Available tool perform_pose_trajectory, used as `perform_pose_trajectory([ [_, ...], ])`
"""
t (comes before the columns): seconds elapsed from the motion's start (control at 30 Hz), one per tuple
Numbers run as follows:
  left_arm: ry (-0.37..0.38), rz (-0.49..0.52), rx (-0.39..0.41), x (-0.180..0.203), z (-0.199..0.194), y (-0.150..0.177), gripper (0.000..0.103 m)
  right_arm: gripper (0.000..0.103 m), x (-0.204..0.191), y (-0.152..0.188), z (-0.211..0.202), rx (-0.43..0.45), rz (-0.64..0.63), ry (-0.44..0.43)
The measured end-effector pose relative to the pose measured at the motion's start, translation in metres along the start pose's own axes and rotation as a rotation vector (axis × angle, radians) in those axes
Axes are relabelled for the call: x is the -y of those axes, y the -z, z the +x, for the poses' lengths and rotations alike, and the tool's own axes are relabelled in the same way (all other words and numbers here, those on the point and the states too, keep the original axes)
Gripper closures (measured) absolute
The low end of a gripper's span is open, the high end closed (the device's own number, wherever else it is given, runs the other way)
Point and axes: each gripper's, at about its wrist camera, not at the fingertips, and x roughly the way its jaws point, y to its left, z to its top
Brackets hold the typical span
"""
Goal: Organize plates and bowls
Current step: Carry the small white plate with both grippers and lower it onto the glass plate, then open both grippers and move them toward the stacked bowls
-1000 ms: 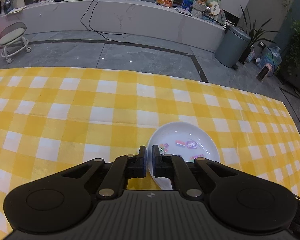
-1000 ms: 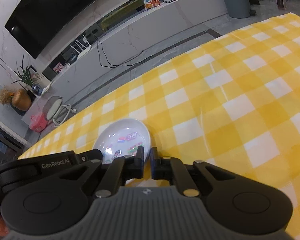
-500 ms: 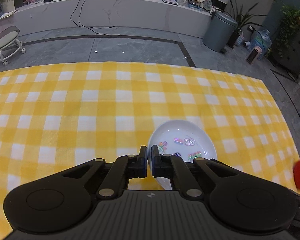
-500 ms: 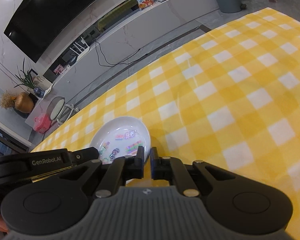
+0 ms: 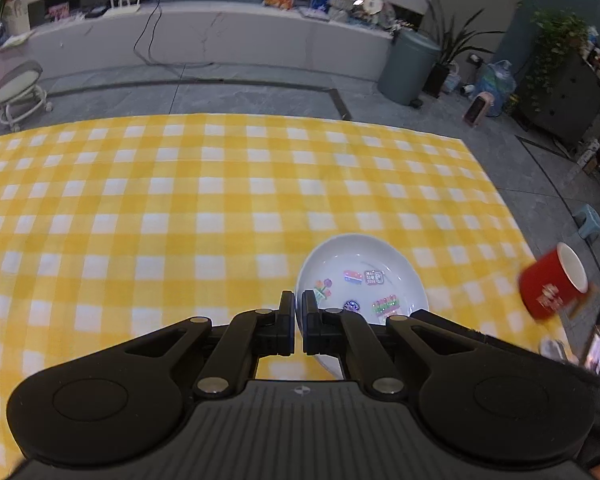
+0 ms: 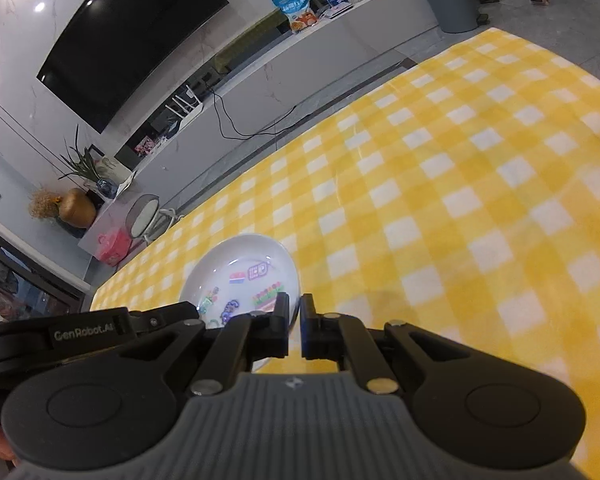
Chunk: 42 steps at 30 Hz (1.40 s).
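Note:
A white bowl (image 5: 360,268) with small coloured pictures inside is held above the yellow checked tablecloth (image 5: 180,208). My left gripper (image 5: 299,312) is shut on the bowl's left rim. My right gripper (image 6: 295,314) is shut on the opposite rim of the same bowl (image 6: 244,268). The left gripper's body (image 6: 60,336) shows at the left of the right wrist view. The bowl's near part is hidden behind the fingers in both views.
A red cup (image 5: 552,284) with a white inside appears blurred at the right edge of the left wrist view, past the table's right edge. Beyond the table's far edge are the floor, a grey bin (image 5: 408,66) and a low white bench (image 5: 220,40).
Both grippers have risen with the bowl held between them, so more of the tablecloth shows. The red cup has come further into view at the right of the left wrist view.

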Motion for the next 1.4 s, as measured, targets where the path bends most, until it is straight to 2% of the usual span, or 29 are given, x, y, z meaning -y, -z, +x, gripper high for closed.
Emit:
perform_pose_trajectory([
  [0.07, 0.005, -0.009, 0.005, 0.007, -0.007, 0.014, 0.100, 0.101, 0.007, 0.008, -0.016, 0.002, 0.013, -0.007],
  [0.23, 0.035, -0.117, -0.011, 0.009, -0.020, 0.053, 0.100, 0.102, 0.027, 0.032, -0.045, -0.014, 0.075, -0.039],
  [0.37, 0.048, -0.173, -0.005, 0.010, -0.025, 0.082, 0.100, 0.103, 0.038, 0.053, -0.058, -0.052, 0.095, -0.021],
  [0.63, 0.050, -0.264, -0.015, 0.005, -0.020, 0.125, 0.101, 0.102, 0.065, 0.082, -0.060, -0.099, 0.164, -0.016],
  [0.83, 0.004, -0.288, -0.053, 0.004, -0.003, 0.139, 0.100, 0.102, 0.063, 0.087, -0.047, -0.120, 0.118, 0.029],
  [1.13, -0.029, -0.265, -0.050, 0.005, 0.002, 0.148, 0.099, 0.102, 0.062, 0.090, -0.036, -0.146, 0.093, 0.055],
  [1.4, -0.085, -0.156, -0.031, 0.017, 0.003, 0.149, 0.098, 0.101, 0.063, 0.092, -0.029, -0.158, 0.072, 0.062],
])
